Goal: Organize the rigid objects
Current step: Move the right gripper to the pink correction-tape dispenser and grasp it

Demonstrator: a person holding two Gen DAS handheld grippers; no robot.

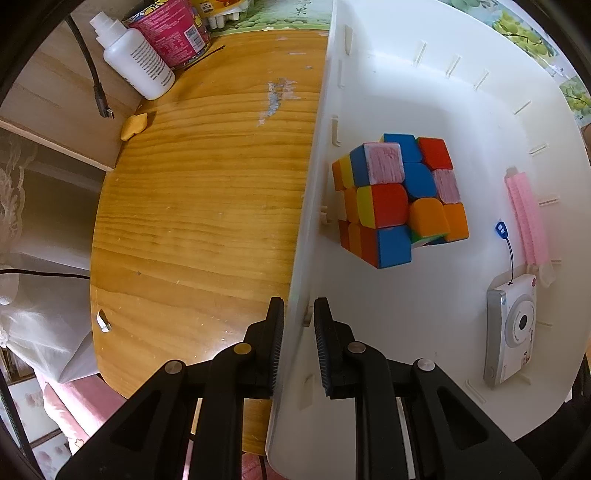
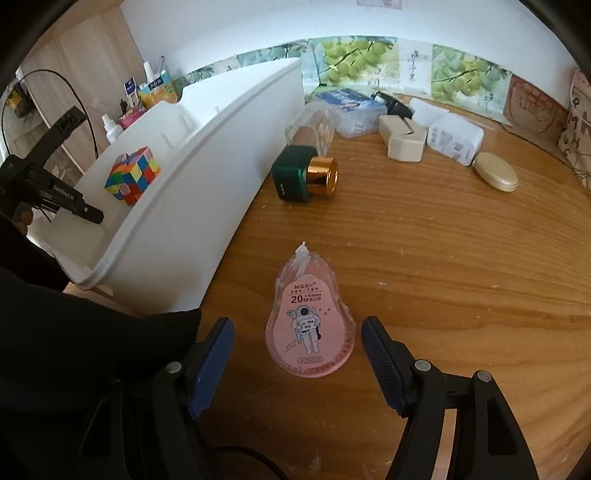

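A white plastic bin (image 1: 369, 92) stands on the wooden table (image 1: 207, 192). My left gripper (image 1: 299, 314) points straight down and is shut on the bin's left wall, one finger outside and one inside. Inside lie a colourful puzzle cube (image 1: 399, 199), a small white toy camera (image 1: 511, 328) and a pink ribbed item (image 1: 528, 221). In the right wrist view, a pink correction tape (image 2: 310, 325) in clear wrap lies flat on the table (image 2: 424, 258). My right gripper (image 2: 297, 326) is open just above it, a finger on each side, not touching. The bin (image 2: 207, 177) and cube (image 2: 133, 175) sit to its left.
A green bottle with a gold cap (image 2: 303, 177) lies beside the bin. Behind it are white boxes (image 2: 402, 142), a clear case (image 2: 351, 110) and a gold oval case (image 2: 496, 171). A white bottle (image 1: 136, 59), pink cup (image 1: 170, 29) and cable (image 1: 99, 96) stand left of the bin. A dark sleeve (image 2: 74, 350) fills the lower left.
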